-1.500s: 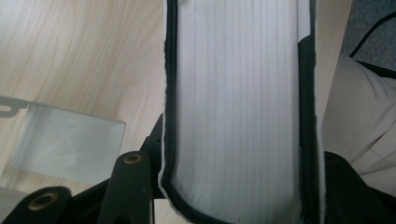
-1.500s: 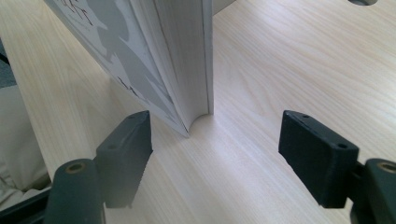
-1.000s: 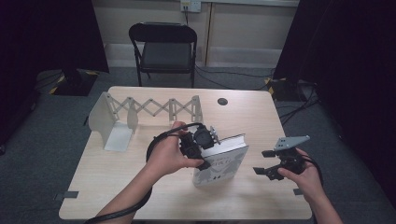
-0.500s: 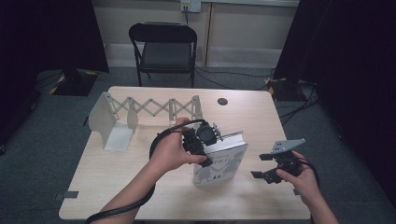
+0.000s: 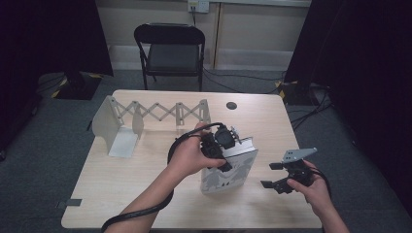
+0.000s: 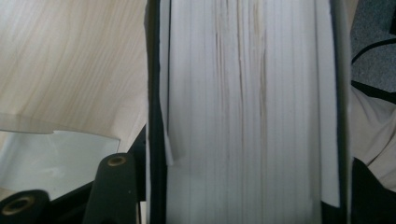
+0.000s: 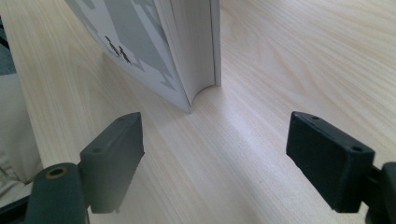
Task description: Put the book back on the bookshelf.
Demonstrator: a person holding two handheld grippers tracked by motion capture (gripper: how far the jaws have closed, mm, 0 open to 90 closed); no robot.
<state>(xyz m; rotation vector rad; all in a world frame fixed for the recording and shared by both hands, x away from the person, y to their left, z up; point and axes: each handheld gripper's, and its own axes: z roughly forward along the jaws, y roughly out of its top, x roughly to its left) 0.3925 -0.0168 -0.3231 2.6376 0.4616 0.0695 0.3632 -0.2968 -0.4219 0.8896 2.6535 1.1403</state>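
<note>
Your left gripper (image 5: 228, 145) is clamping the book (image 5: 228, 170) upright at the frame's centre on the counter (image 5: 145, 179); your right gripper (image 5: 279, 174) is hovering lower right, jaws spread wide.

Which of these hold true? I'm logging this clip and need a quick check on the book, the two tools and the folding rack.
1. The left tool grips the book at its top edge. True.
2. The book lies flat on the table. False: it stands upright on its lower edge.
3. The right tool is open, apart from the book. True.
4. The folding rack holds several books. False: its slots show none.
</note>
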